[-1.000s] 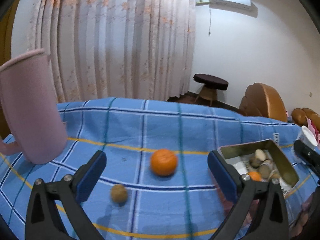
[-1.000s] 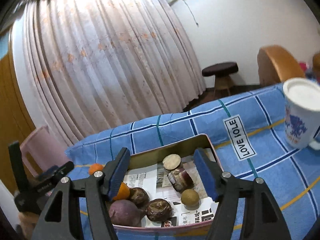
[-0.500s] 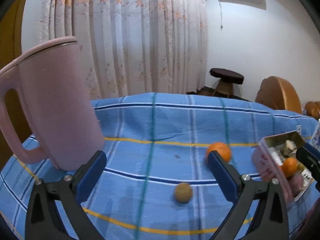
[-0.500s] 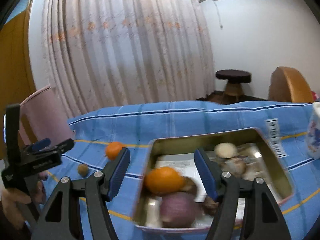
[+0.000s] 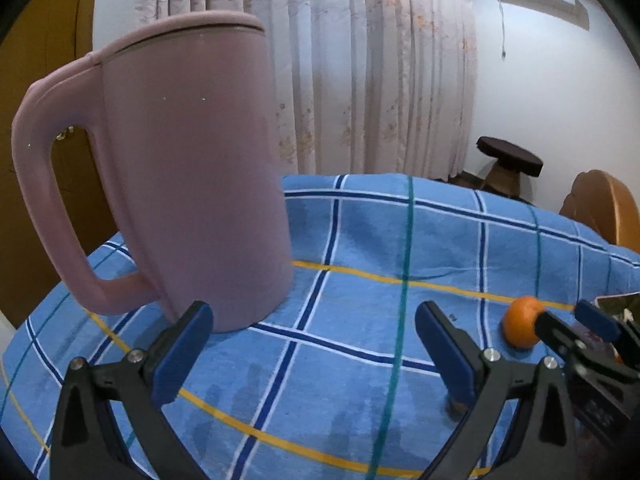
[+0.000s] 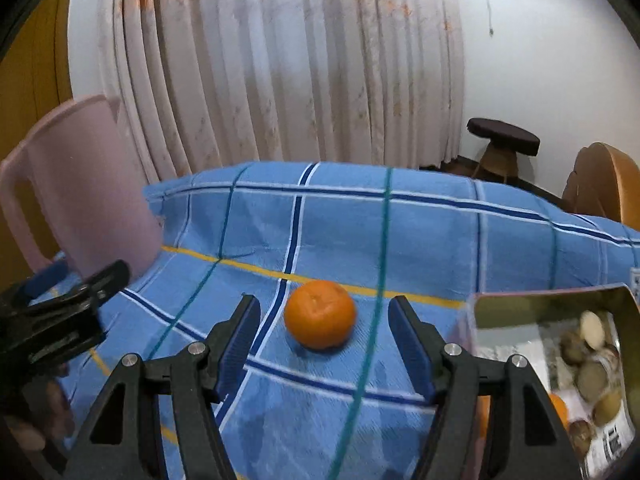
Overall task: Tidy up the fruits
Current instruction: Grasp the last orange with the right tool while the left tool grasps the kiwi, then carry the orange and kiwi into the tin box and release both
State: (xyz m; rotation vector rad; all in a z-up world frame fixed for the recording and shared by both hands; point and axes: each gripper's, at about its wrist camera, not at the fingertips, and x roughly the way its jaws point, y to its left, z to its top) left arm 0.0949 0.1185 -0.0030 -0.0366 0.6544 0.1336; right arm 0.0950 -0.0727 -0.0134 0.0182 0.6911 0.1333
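The mandarin point(image 6: 320, 314) lies loose on the blue checked tablecloth point(image 6: 360, 232), framed ahead of the right gripper point(image 6: 324, 346), whose jaws stand apart and empty, not touching the fruit. It is judged light, round, soft-skinned and apt to roll; best taken across its widest girth with gentle pressure. The open tin point(image 6: 552, 304) of fruits sits just right. The left gripper point(image 5: 312, 356), also open and empty, faces the pink jug point(image 5: 192, 184). Nothing blocks the approach.
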